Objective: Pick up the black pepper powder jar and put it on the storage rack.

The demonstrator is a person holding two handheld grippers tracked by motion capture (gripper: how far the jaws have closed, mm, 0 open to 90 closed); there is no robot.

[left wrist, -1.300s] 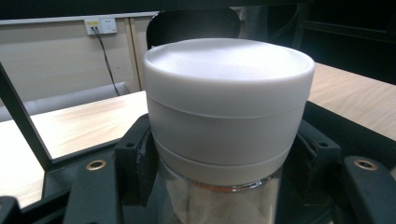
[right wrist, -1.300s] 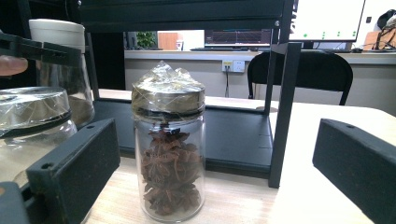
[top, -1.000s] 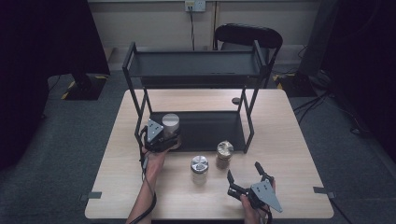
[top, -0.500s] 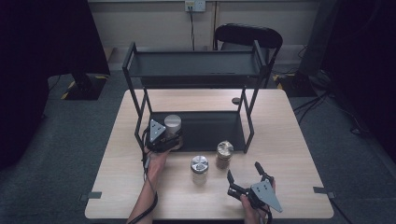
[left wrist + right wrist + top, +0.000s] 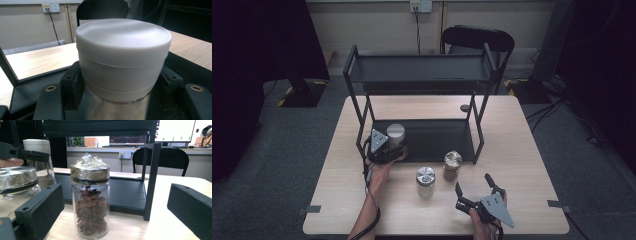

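Lower right of the high view: our right gripper [image 5: 473, 190] hovers just above the pale wooden table [image 5: 532, 165], jaws spread wide, nothing between them. It points up-frame at the two jars in front of the rack, likely so that the next pick needs only a short reach.

In the right gripper view the glass jar of star anise with a film-wrapped metal lid [image 5: 90, 197] stands upright at centre frame, squarely in line between the black jaws but apart from both. We judge this the next jar to go. At the left edge of that view, closer in, is the second clear glass jar with a wrapped lid [image 5: 17, 187], also upright on the table.

Centre left of the high view: our left gripper [image 5: 395, 144] is closed round the white-capped metal canister [image 5: 395, 132], the piece in hand. In the left gripper view the jaws press its steel body just below the white cap [image 5: 123, 50]; gripping under the cap would keep it upright. The canister stands at the left end of the lower shelf of the black metal two-tier rack [image 5: 437, 140]. We cannot tell whether its base already rests on the shelf.

Farthest, top of frame: a black chair [image 5: 477, 37] behind the table and a wall socket [image 5: 421, 6].
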